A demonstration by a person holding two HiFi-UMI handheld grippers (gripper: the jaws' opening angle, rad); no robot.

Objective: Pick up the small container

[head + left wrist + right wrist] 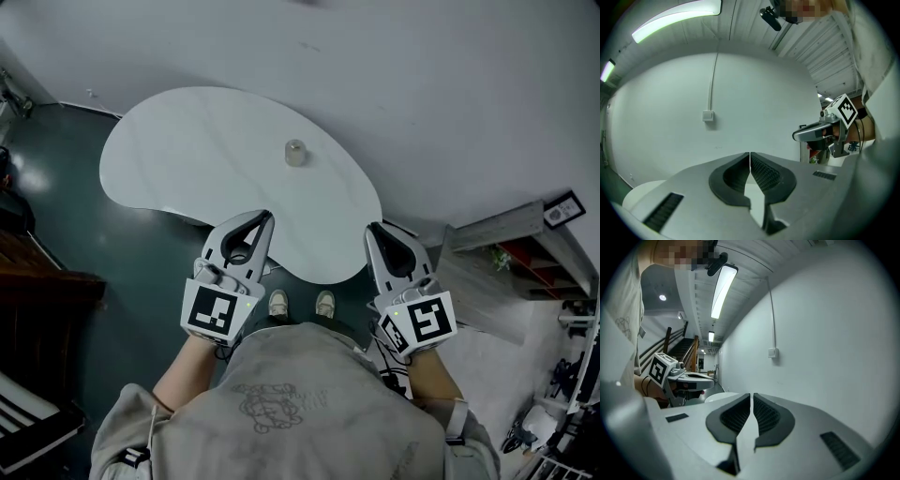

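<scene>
Showing only in head view: small container (pixel 295 152), details indistinct.

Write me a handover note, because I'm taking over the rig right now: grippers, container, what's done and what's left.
Left gripper: shut, nothing between its jaws, held over the near edge of the table.
Right gripper: shut, empty, also at the near edge.
Small container: upright on the white table, towards the far side by the wall, apart from both grippers.
Done: nothing yet; the container is untouched.
Left: open one gripper, reach forward to the container, close on it and lift. The right gripper looks slightly nearer, but either could probably do it.
</scene>
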